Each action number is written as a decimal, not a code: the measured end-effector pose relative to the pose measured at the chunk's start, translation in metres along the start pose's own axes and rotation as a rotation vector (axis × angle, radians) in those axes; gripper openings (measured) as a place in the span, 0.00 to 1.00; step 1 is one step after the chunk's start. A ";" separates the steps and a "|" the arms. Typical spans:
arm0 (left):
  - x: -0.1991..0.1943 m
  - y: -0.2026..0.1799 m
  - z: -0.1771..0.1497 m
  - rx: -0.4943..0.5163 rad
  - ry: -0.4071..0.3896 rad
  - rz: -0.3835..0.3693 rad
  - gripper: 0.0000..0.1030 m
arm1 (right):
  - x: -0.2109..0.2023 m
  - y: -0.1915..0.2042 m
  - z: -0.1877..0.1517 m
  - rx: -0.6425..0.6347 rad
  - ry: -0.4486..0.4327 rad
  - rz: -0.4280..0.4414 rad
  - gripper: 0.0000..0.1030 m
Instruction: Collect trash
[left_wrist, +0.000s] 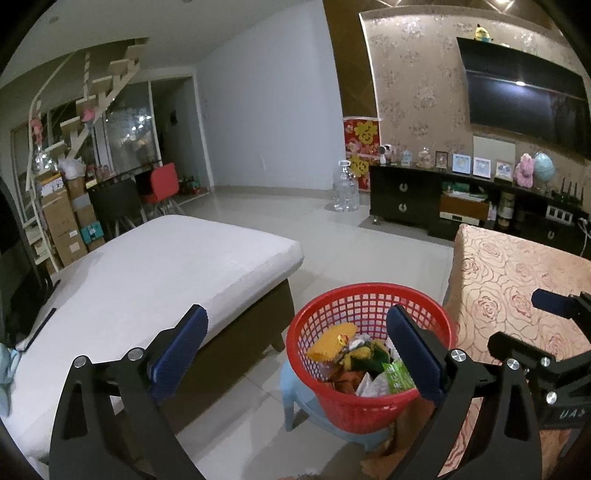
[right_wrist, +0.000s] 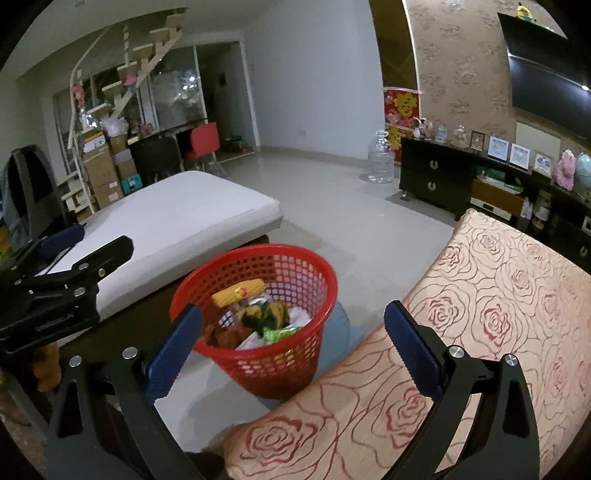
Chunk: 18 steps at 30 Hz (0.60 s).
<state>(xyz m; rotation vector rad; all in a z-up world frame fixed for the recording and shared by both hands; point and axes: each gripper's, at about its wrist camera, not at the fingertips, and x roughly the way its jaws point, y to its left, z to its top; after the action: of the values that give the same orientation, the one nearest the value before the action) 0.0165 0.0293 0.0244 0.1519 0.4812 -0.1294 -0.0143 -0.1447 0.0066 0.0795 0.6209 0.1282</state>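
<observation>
1. Pale tiled floor (left_wrist: 369, 236) fills the left wrist view; left gripper (left_wrist: 295, 350) gapes empty above the red plastic mesh basket (left_wrist: 369, 295) — wrappers (left_wrist: 354, 354) already inside.
2. Right wrist view: right gripper (right_wrist: 295, 332) also spread, holding nothing; rose-patterned tablecloth (right_wrist: 498, 295) beside the basket — likely handy for dropping.

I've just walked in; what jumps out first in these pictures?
A red mesh basket, full of crumpled wrappers, sits on a pale blue stool between a white cushioned bench and a rose-patterned tabletop. Two sets of tongs, left and right, hover wide open and empty.
</observation>
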 end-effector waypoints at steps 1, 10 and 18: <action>0.000 -0.001 -0.001 0.001 0.003 -0.001 0.91 | -0.001 0.002 -0.002 -0.001 0.001 0.004 0.93; -0.009 -0.004 -0.009 -0.015 -0.005 -0.008 0.91 | -0.009 0.008 -0.011 -0.002 0.002 0.012 0.93; -0.007 -0.006 -0.010 -0.027 -0.003 -0.010 0.91 | -0.012 0.006 -0.013 0.003 0.002 0.012 0.93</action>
<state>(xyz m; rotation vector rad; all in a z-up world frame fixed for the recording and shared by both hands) 0.0046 0.0259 0.0180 0.1225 0.4801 -0.1332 -0.0324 -0.1400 0.0033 0.0866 0.6225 0.1393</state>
